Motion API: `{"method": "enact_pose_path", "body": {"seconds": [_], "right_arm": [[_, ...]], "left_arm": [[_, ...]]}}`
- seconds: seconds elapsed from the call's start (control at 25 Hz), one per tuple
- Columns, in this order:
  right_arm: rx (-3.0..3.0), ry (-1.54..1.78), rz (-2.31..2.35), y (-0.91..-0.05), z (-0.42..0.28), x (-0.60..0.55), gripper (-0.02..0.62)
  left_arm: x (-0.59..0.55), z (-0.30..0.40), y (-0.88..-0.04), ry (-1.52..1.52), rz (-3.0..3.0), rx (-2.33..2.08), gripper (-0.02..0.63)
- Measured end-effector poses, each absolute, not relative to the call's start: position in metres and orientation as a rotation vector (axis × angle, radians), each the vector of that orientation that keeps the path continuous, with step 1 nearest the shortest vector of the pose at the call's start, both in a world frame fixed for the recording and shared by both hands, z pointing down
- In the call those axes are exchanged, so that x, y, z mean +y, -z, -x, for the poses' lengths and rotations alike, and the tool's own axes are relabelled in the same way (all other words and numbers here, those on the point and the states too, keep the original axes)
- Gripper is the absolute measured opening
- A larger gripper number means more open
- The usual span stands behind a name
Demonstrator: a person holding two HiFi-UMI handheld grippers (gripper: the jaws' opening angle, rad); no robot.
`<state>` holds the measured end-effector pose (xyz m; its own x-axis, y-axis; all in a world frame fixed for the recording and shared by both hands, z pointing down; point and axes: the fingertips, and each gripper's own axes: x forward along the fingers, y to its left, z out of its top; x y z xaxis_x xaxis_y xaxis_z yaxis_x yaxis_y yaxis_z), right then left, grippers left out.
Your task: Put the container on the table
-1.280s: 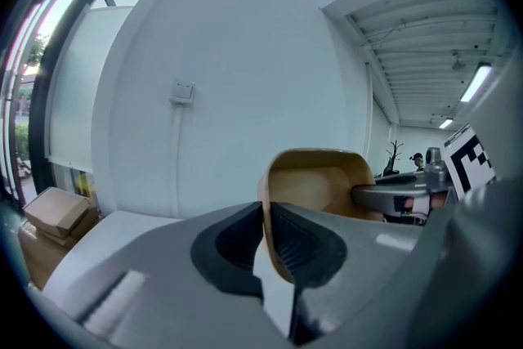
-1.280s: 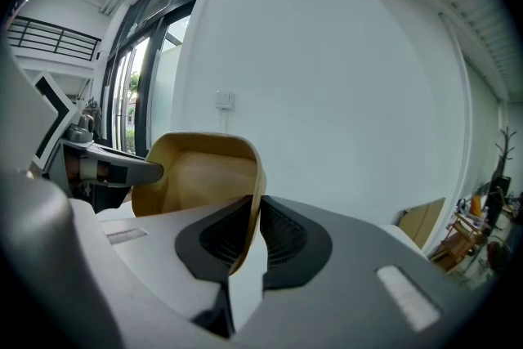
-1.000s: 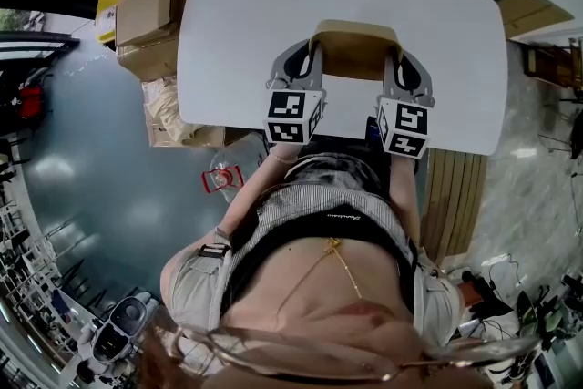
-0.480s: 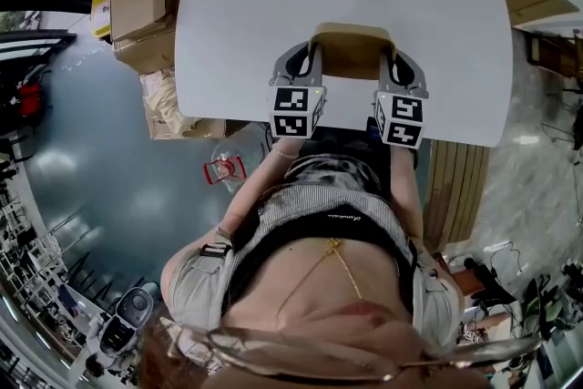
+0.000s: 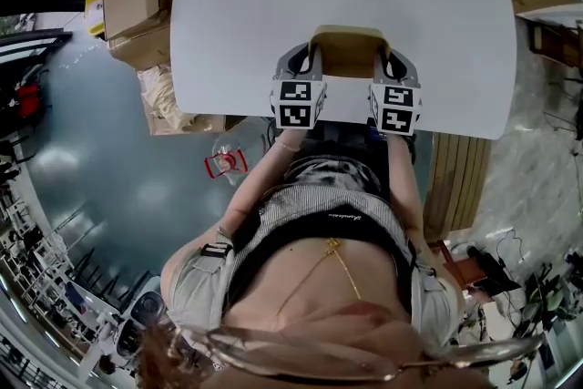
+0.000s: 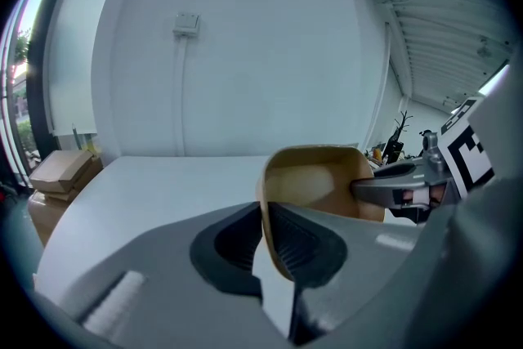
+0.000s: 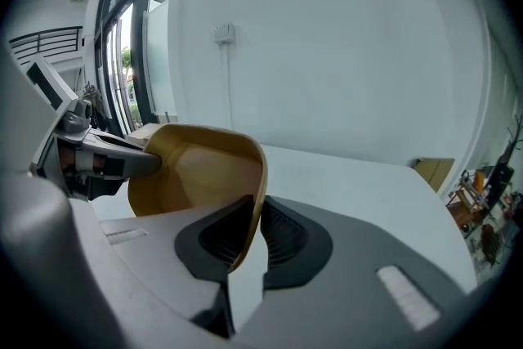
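Observation:
A tan, open-topped container (image 5: 348, 52) hangs between my two grippers over the near edge of the white table (image 5: 246, 14). My left gripper (image 5: 308, 61) is shut on the container's left wall (image 6: 265, 200). On the other side, my right gripper (image 5: 386, 61) is shut on its right wall (image 7: 255, 200). In the left gripper view the container (image 6: 315, 180) shows empty, with the right gripper's finger (image 6: 392, 188) at its far side. The right gripper view shows the container (image 7: 196, 172) from the opposite side. I cannot tell whether its base touches the table.
Cardboard boxes (image 5: 137, 9) and a bag stand on the floor left of the table. A wooden slatted panel (image 5: 455, 187) lies to the right of the person. A plastic item with a red label (image 5: 226, 161) lies on the floor near the table's front left corner.
Both grippers and the container have shifted slightly further over the table, away from the person's body. The grip on both walls is unchanged.

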<state>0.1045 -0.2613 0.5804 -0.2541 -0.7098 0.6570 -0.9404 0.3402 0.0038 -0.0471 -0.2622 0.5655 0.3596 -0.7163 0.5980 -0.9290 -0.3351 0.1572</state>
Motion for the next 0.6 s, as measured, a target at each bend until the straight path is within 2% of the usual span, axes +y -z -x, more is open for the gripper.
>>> {"method": "enact_pose_path", "body": {"seconds": [0.6], "right_arm": [[-1.914,-0.668,-1.31,-0.66,-0.106,-0.251,0.063]], "left_arm": [[-0.256,0.044,-0.636,-0.744,-2.046,-1.323,0.018]]}}
